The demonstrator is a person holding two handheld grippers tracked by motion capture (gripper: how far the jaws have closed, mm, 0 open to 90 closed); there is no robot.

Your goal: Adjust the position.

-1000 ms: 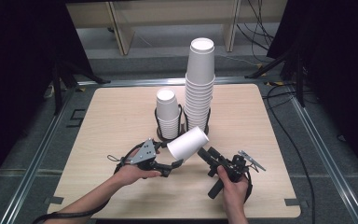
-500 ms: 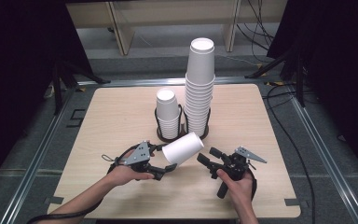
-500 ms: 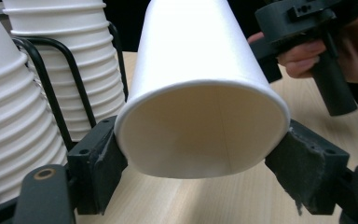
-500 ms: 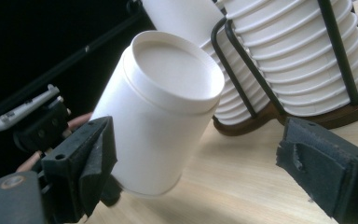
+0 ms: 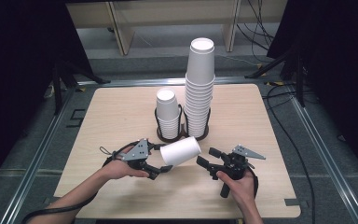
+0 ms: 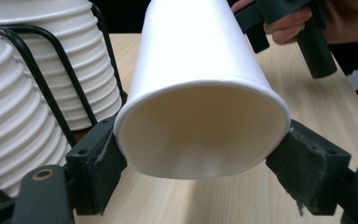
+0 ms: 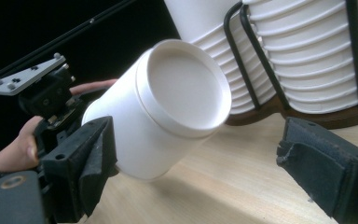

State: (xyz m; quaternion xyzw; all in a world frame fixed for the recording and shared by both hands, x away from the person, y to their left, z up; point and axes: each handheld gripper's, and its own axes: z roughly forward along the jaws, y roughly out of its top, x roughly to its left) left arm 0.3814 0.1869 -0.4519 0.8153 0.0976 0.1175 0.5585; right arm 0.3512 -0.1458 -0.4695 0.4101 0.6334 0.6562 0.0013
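From above, we see the left hand-held gripper (image 5: 161, 169) clamped on the rim end of a white paper cup (image 5: 181, 151), which lies tilted just above the counter (image 5: 116, 116), its base toward the right hand-held gripper (image 5: 206, 157). In the left gripper view we look into the cup's open mouth (image 6: 205, 130), each pad (image 6: 103, 161) pressing its rim. The right gripper view gives us the closed base (image 7: 182, 88) instead, with that gripper's jaws standing wide and apart from the cup. Behind, two cup stacks (image 5: 199, 88) sit in a black wire rack (image 5: 182, 133).
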